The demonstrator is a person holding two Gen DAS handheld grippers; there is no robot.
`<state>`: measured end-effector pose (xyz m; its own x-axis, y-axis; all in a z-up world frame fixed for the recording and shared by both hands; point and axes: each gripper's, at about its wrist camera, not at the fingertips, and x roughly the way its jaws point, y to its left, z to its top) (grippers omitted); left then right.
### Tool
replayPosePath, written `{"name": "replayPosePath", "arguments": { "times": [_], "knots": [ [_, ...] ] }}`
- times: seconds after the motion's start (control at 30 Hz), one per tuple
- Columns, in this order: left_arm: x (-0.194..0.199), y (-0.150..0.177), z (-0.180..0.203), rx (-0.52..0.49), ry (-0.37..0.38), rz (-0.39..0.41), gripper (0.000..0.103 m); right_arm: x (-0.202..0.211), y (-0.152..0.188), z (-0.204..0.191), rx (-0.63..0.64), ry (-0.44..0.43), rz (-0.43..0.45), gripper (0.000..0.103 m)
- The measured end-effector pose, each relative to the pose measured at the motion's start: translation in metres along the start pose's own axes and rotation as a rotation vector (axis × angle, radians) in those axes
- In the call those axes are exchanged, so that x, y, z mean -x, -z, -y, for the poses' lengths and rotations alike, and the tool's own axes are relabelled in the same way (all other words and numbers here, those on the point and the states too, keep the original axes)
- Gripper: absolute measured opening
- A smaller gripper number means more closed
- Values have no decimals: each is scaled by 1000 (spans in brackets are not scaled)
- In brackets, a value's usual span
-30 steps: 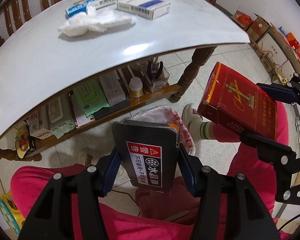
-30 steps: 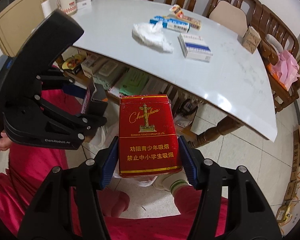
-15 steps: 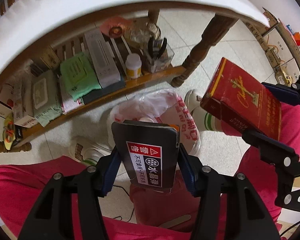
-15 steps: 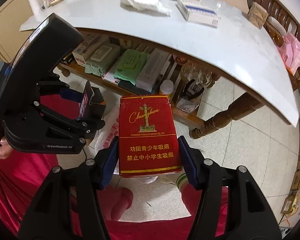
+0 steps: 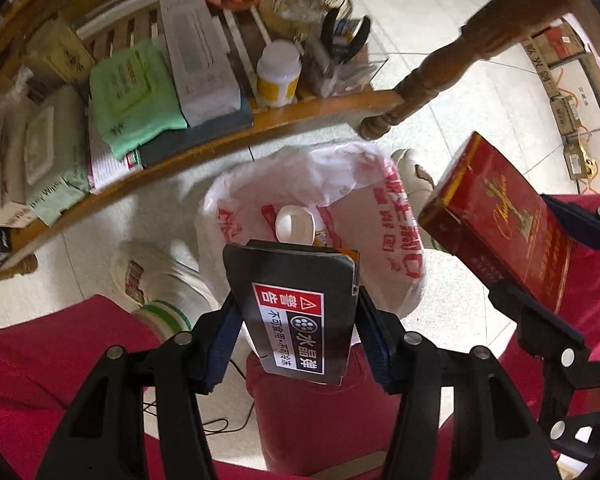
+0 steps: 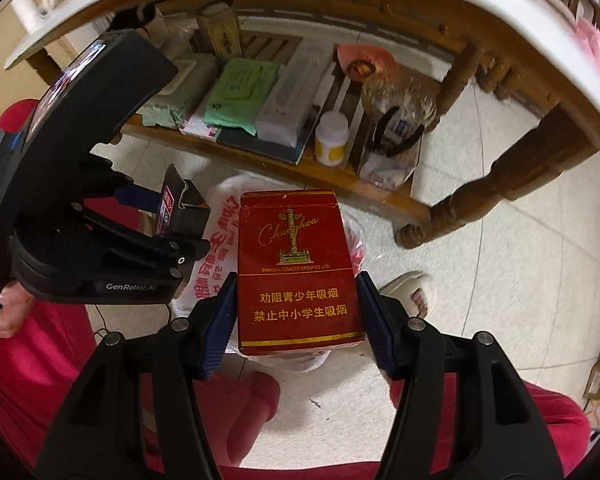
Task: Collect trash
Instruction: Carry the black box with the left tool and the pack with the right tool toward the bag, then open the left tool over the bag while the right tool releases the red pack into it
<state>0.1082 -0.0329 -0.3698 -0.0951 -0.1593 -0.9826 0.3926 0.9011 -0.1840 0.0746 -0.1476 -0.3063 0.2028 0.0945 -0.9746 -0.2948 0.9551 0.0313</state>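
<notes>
My left gripper (image 5: 296, 316) is shut on a black box with a red warning label (image 5: 292, 300). It holds it just above the open mouth of a white plastic bag with red print (image 5: 340, 188) on the floor. A white cup (image 5: 295, 225) lies inside the bag. My right gripper (image 6: 298, 308) is shut on a red cigarette pack (image 6: 296, 264), held above the same bag (image 6: 216, 232). The pack also shows at the right of the left wrist view (image 5: 500, 220). The left gripper and its box (image 6: 176, 204) show at the left of the right wrist view.
A wooden shelf under the table (image 5: 220, 136) holds green wipes (image 5: 132, 96), a white box (image 5: 196, 52), a yellow-labelled bottle (image 5: 278, 74) and pliers (image 5: 346, 36). A turned table leg (image 6: 492, 188) stands to the right. The person's red-trousered legs and slippered feet flank the bag.
Both grippers have dropped from table height and tilted down toward the floor. The table top has left view, and the bag now lies directly below both held boxes.
</notes>
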Motion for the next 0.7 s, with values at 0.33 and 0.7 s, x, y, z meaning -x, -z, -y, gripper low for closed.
{"name": "replayPosePath", "arguments": {
  "times": [0.33,0.7],
  "knots": [
    [-40,-12,-10,39,6,-81,54,-46,-1,5,-47,-30,-76,57],
    [-74,-18,-24,78,3,-162,54,-78,-1,10,-69,-42,-126,57]
  ]
}}
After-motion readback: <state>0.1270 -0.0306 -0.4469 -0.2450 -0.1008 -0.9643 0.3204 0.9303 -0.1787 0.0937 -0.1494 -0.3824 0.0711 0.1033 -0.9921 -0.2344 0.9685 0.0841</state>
